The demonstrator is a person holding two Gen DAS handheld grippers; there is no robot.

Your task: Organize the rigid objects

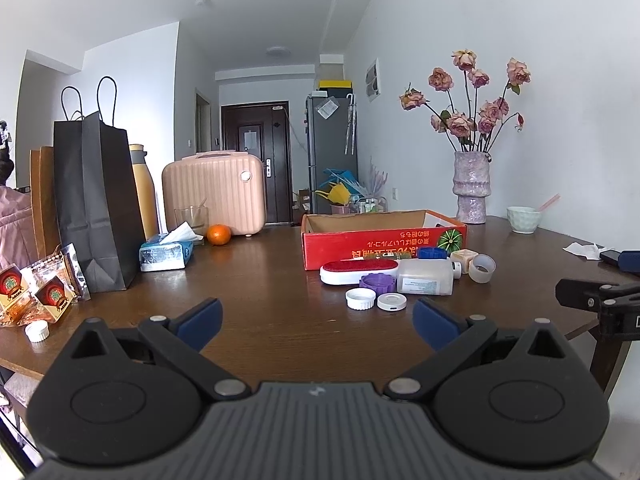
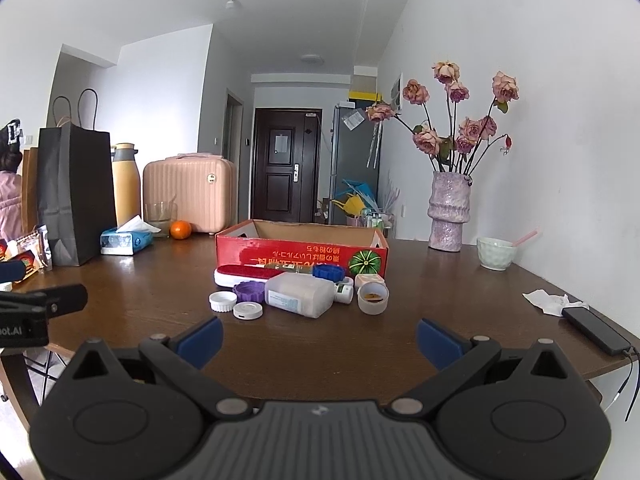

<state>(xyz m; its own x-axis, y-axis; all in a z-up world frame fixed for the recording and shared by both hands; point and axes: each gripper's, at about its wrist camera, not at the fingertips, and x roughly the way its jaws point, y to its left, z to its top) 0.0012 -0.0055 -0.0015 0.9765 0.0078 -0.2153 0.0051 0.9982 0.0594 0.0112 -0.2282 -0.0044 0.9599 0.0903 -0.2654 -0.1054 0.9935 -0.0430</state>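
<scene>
Hovering both claws over the near edge of the brown table (image 1: 260,280), I'm holding my left gripper (image 1: 316,324) and right gripper (image 2: 318,338) spread wide with nothing in either. The clutter is sitting just in front of the red cardboard box (image 2: 302,250): white bottle (image 2: 300,294) on its side, purple cap (image 2: 248,291), white lids, red-topped brush (image 2: 244,272).

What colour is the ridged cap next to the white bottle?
Purple; the ridged cap beside the white bottle shows best in the right wrist view.
</scene>
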